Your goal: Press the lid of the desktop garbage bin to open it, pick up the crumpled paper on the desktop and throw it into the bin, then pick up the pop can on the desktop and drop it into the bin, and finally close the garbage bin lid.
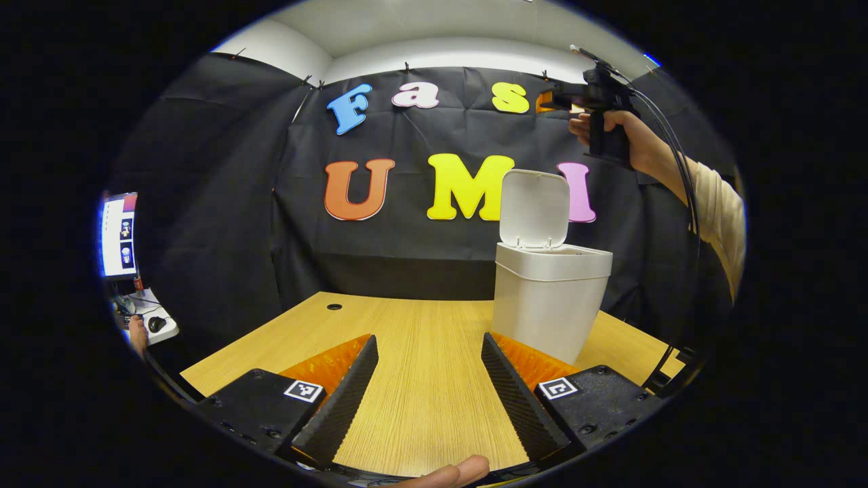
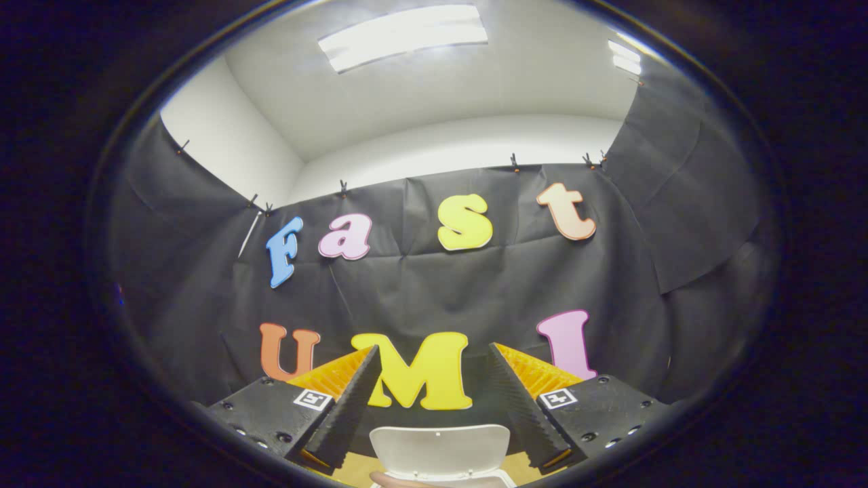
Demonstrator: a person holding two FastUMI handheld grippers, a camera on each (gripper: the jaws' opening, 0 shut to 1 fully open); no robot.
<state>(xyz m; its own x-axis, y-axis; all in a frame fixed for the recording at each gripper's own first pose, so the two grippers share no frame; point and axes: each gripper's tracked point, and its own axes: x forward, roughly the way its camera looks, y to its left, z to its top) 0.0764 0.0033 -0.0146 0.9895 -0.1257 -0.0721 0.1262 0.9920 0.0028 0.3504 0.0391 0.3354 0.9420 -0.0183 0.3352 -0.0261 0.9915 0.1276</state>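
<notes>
The bin (image 1: 550,301) stands on the worktop (image 1: 420,352) at one o'clock from the gaping, empty left claw (image 1: 428,400), its lid (image 1: 535,207) upright. The right claw (image 2: 431,407), also spread and empty, hangs high over that lid, the nearer to push it shut.

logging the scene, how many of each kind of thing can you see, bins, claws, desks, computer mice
bin with its lid up: 1
claws: 2, left claw, right claw
desk: 1
computer mouse: 1
total: 5
</notes>
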